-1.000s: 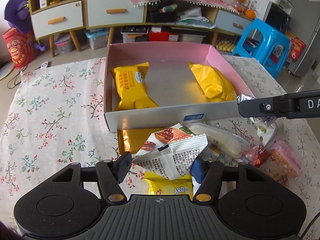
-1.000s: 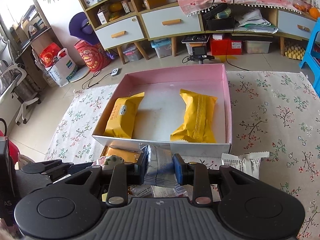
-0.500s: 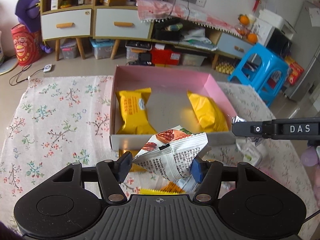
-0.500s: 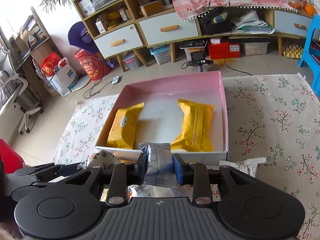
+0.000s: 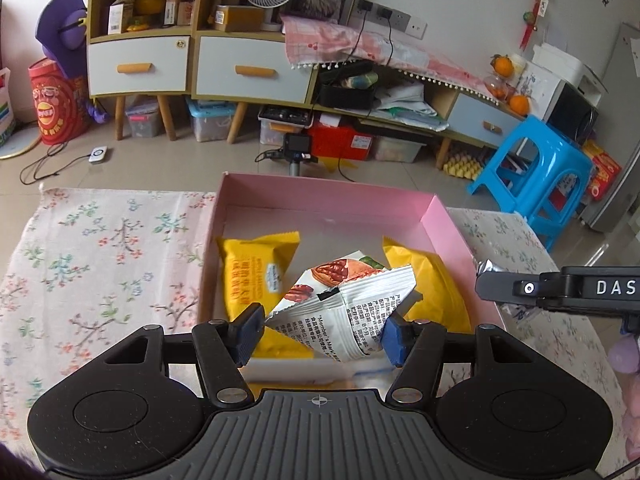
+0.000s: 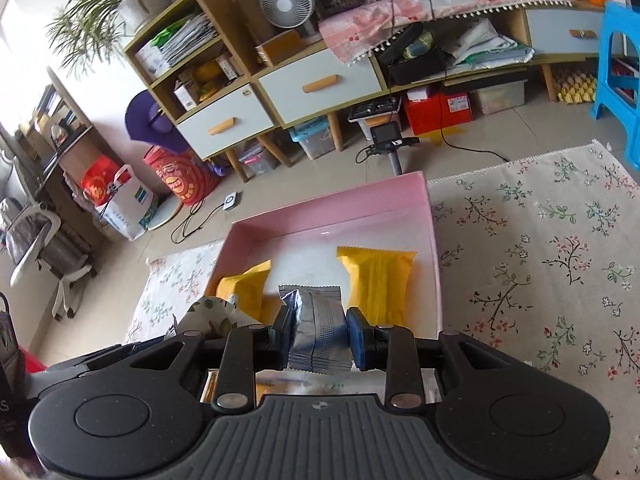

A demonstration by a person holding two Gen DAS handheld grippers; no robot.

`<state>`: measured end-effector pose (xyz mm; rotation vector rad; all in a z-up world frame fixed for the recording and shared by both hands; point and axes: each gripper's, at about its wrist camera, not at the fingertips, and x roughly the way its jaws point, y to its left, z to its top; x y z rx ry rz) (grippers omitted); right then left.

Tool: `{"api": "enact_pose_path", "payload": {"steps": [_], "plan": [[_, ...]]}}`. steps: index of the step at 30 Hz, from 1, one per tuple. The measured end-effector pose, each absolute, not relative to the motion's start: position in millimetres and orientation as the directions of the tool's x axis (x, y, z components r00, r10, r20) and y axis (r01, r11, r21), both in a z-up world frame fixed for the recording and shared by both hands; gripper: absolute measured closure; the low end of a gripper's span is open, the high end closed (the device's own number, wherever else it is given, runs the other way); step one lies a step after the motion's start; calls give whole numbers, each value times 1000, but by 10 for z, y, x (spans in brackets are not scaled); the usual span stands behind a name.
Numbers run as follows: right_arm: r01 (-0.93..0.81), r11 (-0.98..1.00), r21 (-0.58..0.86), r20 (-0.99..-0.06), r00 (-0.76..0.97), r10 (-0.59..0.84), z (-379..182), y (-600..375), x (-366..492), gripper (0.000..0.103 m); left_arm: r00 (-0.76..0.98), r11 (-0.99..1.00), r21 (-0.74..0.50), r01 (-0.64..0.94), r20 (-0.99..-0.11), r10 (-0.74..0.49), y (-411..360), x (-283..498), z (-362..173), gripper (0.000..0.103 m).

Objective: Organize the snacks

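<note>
A pink box [image 5: 328, 204] [image 6: 332, 208] sits on the floral tablecloth and holds two yellow snack packs [image 5: 256, 272] [image 5: 436, 284], seen again in the right wrist view [image 6: 378, 276] [image 6: 244, 288]. My left gripper [image 5: 322, 330] is shut on a white nut-mix packet [image 5: 352, 300], held above the box's near edge. My right gripper [image 6: 320, 338] is shut on a silver packet [image 6: 316, 328], also over the near edge. The right gripper's finger [image 5: 560, 288] reaches in from the right of the left wrist view, with a silver packet corner [image 5: 486, 267] at its tip.
The floral tablecloth [image 6: 540, 264] spreads to the right of the box and to its left [image 5: 104, 264]. Behind the table stand a low cabinet with drawers [image 5: 236, 68], a blue stool [image 5: 536, 172] and storage bins on the tiled floor.
Both grippers have risen and moved forward with their packets, from the snack pile in front of the box to above its near edge. The pile has dropped out of view.
</note>
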<state>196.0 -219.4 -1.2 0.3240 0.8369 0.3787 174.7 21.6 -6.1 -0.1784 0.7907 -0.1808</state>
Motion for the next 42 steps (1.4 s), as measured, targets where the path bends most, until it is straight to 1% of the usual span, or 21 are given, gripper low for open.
{"api": "enact_pose_path", "payload": {"steps": [6,7,9,11,13,15,16,17,25,31,33,35,42], "plan": [[-164,890,426,-652,625,428,-143,-2295,2082,85,709,971,-221,92,-670,-219,117,1848,-183,43],[-162,890,425,-651,629,425,-158,-2306,2094,83,711,972,-217,95,-668,-219,105,1858,-207,40],[-153,893,424,-646,639,416,-186,-2334,2103,81,714,972,-214,96,-666,-217,83,1871,-251,38],[-143,893,428,-647,641,413,-206,-2366,2119,66,709,971,-218,103,-668,-225,67,1880,-275,33],[-138,893,428,-649,641,410,-213,-2387,2134,65,715,972,-209,106,-663,-221,50,1868,-268,24],[-141,897,419,-653,640,405,-206,-2388,2134,64,718,974,-199,110,-661,-217,37,1850,-254,20],[-144,899,415,-652,641,404,-197,-2388,2123,62,718,975,-195,111,-662,-214,36,1837,-246,19],[-147,899,412,-652,642,404,-186,-2377,2115,58,718,975,-194,111,-662,-214,39,1820,-240,18],[-187,907,376,-640,656,401,-56,-2339,2000,37,717,976,-197,87,-668,-199,148,1654,-131,10],[-219,922,320,-639,668,381,57,-2286,1866,23,707,978,-199,65,-682,-186,200,1520,-35,8],[-230,926,300,-636,675,374,101,-2278,1804,21,701,980,-188,67,-690,-180,189,1471,-6,8],[-241,928,282,-634,680,369,139,-2279,1744,16,696,981,-179,69,-696,-176,175,1418,26,8],[-282,930,237,-621,692,369,229,-2299,1493,13,680,985,-154,76,-715,-164,161,1196,103,7]]}}
